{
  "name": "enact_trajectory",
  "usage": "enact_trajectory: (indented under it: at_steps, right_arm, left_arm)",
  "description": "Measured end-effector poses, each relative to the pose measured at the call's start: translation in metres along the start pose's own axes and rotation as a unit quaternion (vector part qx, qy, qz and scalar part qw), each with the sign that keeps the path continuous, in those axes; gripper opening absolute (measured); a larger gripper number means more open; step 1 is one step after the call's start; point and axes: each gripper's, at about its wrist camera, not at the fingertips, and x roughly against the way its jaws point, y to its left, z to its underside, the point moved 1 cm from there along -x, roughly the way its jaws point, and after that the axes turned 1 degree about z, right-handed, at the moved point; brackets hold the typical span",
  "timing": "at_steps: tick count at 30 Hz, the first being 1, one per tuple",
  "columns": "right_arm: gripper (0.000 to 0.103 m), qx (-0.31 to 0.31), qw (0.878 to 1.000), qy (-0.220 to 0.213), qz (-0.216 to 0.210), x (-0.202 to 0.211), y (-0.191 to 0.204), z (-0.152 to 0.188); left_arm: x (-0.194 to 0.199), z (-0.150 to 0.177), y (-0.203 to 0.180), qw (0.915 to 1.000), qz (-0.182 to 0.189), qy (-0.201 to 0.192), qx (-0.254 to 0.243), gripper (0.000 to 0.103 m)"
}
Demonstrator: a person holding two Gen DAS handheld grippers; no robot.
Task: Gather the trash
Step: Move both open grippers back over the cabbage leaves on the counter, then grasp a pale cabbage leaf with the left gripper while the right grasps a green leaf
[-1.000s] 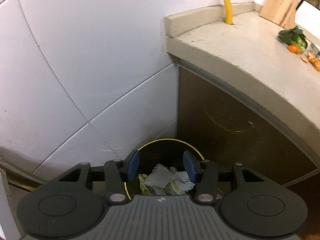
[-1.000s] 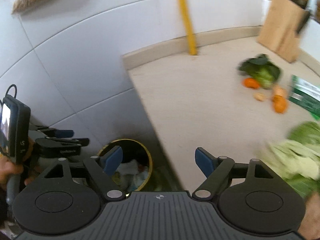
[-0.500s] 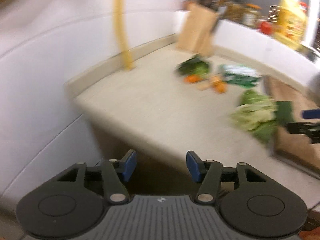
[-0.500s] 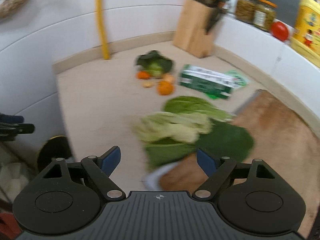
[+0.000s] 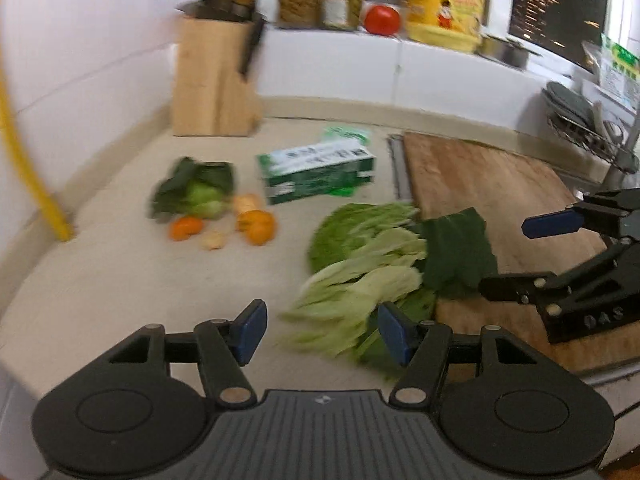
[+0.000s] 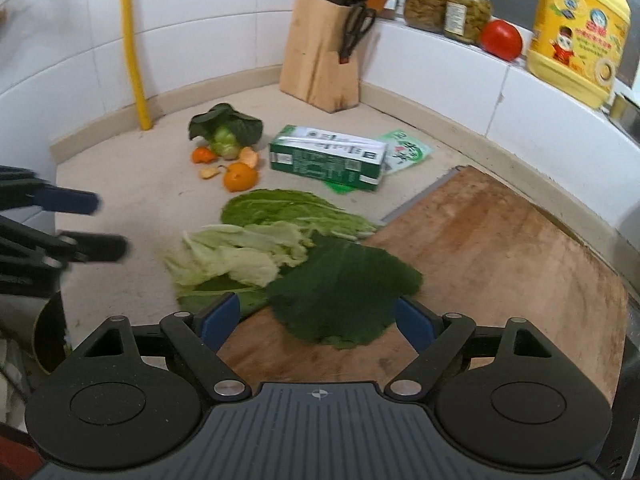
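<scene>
Loose cabbage leaves (image 5: 360, 272) lie on the beige counter beside a wooden cutting board; they also show in the right wrist view (image 6: 248, 252), with a dark green leaf (image 6: 344, 292) partly on the board. Orange peels (image 6: 236, 172), a small cabbage head (image 6: 224, 132), a green carton (image 6: 328, 156) and a green wrapper (image 6: 404, 152) lie further back. My left gripper (image 5: 322, 330) is open and empty, just short of the pale leaves. My right gripper (image 6: 318, 320) is open and empty over the dark leaf. The bin's rim (image 6: 44, 332) shows at lower left.
A knife block (image 6: 320, 64) stands in the back corner by a yellow pipe (image 6: 134, 48). Jars (image 6: 448, 4), a tomato (image 6: 502, 38) and a yellow oil jug (image 6: 576, 28) sit on the ledge. The cutting board (image 6: 500, 248) fills the right. A dish rack (image 5: 588, 128) is at far right.
Both grippers swung up from the bin on the floor to the counter. They now face the leaves, still open and empty.
</scene>
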Motion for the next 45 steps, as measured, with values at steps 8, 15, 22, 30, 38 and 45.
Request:
enact_trajectory:
  at_steps: [8,15,22,30,38,45]
  right_arm:
    - [0.090,-0.032,0.999,0.005,-0.024,-0.007,-0.028,0.011]
    - [0.090,-0.040,0.999,0.010,-0.030,-0.015,-0.045,0.010]
    - [0.088,-0.046,0.998,0.000,-0.035,-0.020,-0.056,0.000]
    - [0.089,-0.027,0.999,-0.002,-0.043,-0.021,-0.047,-0.009]
    - [0.090,-0.022,0.998,0.012,-0.050,-0.026,-0.043,-0.012]
    - [0.090,-0.013,0.999,0.011,-0.051,-0.029,-0.043,-0.015]
  left_arm:
    - [-0.057,-0.018,-0.013,0.9988,0.024,0.029,-0.032,0.055]
    - [-0.077,-0.021,-0.011,0.9957,0.035,0.072,-0.048,0.049]
    - [-0.043,-0.013,0.001,0.9941,0.044,0.096,-0.026,0.014]
    - [-0.028,-0.010,0.011,0.9943,0.053,0.088,-0.029,0.023]
    - [-0.056,-0.023,0.002,0.9830,0.107,0.104,-0.107,0.055]
    - [-0.072,-0.023,0.010,0.9772,0.114,0.136,-0.116,0.046]
